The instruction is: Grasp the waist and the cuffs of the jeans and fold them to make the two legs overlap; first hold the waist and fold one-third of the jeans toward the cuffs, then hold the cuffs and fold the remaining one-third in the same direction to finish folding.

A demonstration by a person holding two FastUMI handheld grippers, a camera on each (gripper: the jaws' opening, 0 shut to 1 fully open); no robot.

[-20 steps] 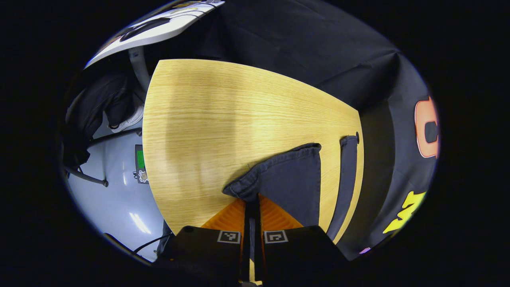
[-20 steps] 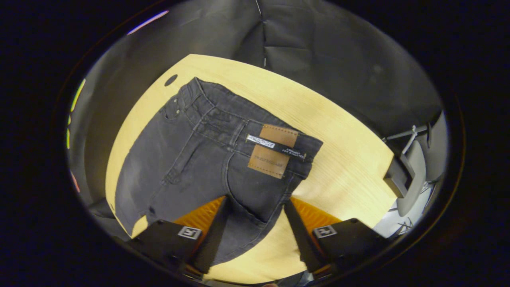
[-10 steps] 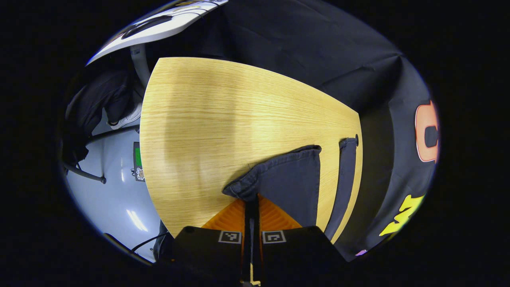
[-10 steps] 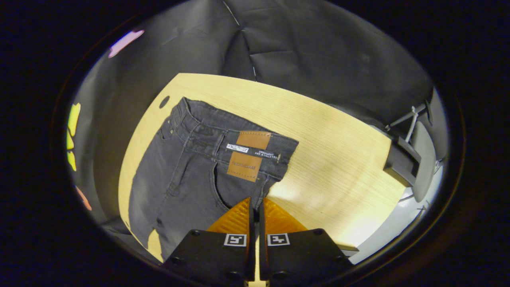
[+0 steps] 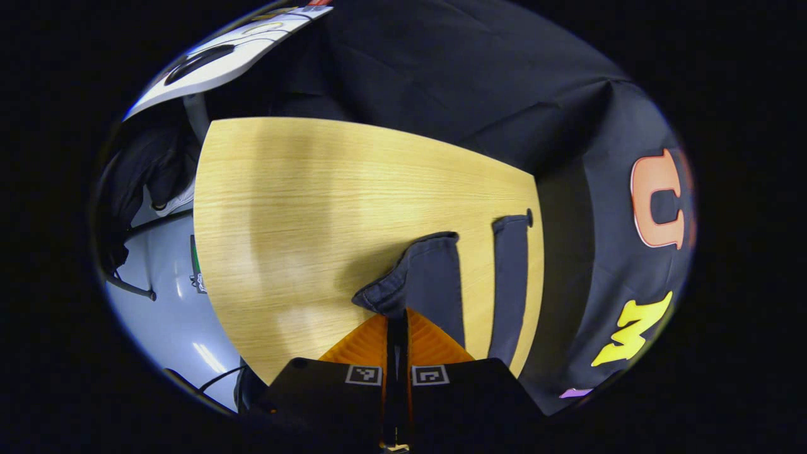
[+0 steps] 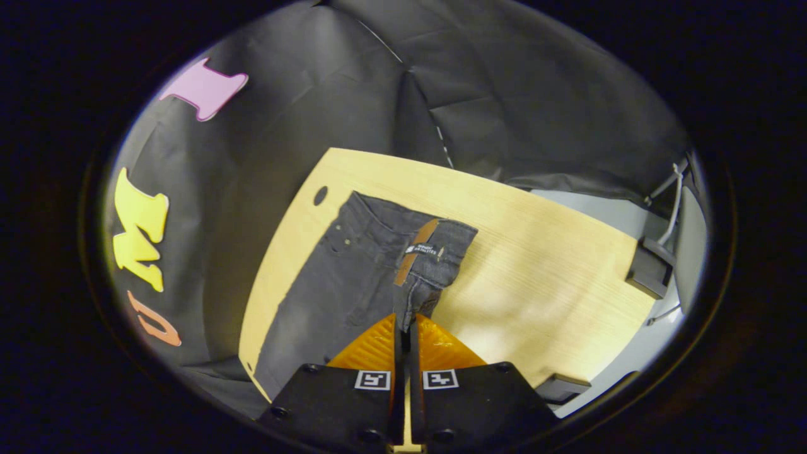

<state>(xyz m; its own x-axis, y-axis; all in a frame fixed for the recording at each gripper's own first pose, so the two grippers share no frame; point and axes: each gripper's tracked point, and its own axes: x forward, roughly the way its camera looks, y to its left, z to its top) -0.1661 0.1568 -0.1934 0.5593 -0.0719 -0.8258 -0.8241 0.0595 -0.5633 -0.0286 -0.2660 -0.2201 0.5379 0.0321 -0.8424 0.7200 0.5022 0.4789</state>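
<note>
While its two fingers press together on dark denim, the left gripper (image 5: 397, 315) holds the cuff (image 5: 403, 287) of one jeans leg, lifted a little off the wooden table (image 5: 302, 208) so that the fabric bunches into a soft fold just ahead of the fingertips. That leg runs back toward the camera on the right side of the fingers. Beside it, apart by a strip of bare wood, the second leg (image 5: 509, 277) lies flat along the table's right edge, its cuff ending near a small dark hole (image 5: 529, 217) in the tabletop. Beyond the table edge hangs the black booth wall (image 5: 479, 82); to the left a pale floor (image 5: 170, 296) shows, with dark clothing heaped above it.

In the right gripper view, the right gripper (image 6: 405, 328) is likewise clamped shut, its fingers pinching the waist end of the jeans (image 6: 353, 277). The gripped part of the waistband (image 6: 435, 249) is raised and turned on edge, so the brown leather patch (image 6: 413, 258) and a small white label stand nearly upright just above the fingertips. The rest of the seat and hip lies flat on the table (image 6: 536, 252) to the left, reaching toward the same round hole (image 6: 320, 195) near the table's corner. Black cloth (image 6: 504, 94) closes the booth behind, and a dark bracket (image 6: 649, 271) sits at the table's far right edge.
</note>
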